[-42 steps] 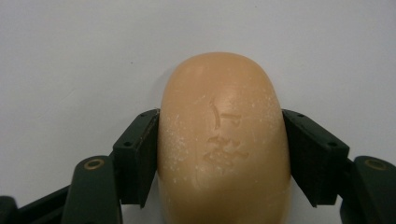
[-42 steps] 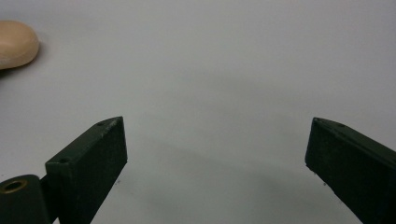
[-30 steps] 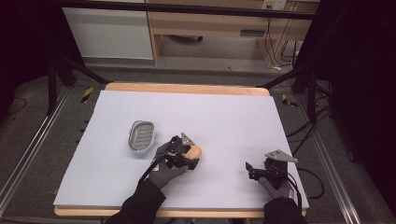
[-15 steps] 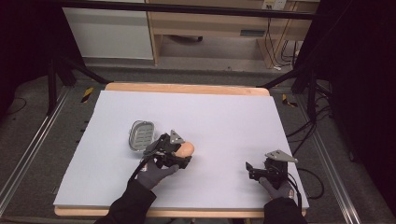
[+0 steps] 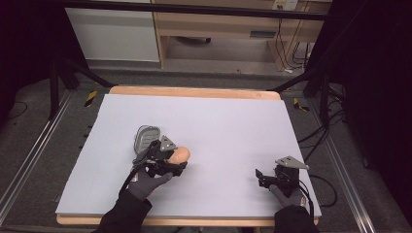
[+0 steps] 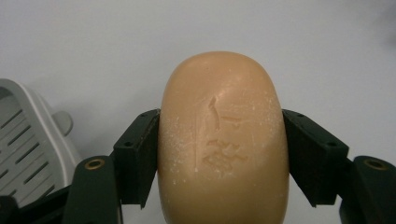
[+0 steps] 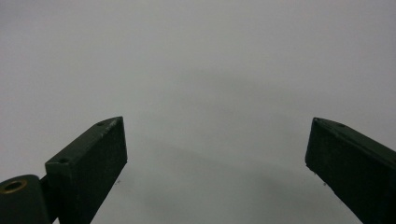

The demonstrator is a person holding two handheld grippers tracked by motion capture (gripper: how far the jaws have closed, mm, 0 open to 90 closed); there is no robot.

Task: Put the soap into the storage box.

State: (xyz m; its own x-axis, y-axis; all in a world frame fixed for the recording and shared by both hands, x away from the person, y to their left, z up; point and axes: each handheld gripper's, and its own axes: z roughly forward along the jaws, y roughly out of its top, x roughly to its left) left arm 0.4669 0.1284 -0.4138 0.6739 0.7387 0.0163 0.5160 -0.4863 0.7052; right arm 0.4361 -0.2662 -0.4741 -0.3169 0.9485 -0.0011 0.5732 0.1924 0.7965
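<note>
Broad white desk [image 5: 233, 126] under everything, both claws working at its near edge. Grey slatted soap dish [image 5: 146, 137] lying just beyond and to the outer left of the left claw [image 5: 180, 164], close beside it; in the left gripper view the same dish [image 6: 25, 140] peeking in at the lower left, level with the jaw base and not ahead of the tips. Tan oval soap bar [image 6: 223, 140] clenched across its narrow width between the two black jaws, long axis running straight out along the claw, stamped face up; in the high view the bar [image 5: 179, 155] sticking out toward the right, pointing away from the dish. Likely needs a swing leftward to bring bar over dish. Right claw [image 5: 260, 176] well apart, resting low near the right corner, jaws spread wide over bare desk, grasping nothing.
</note>
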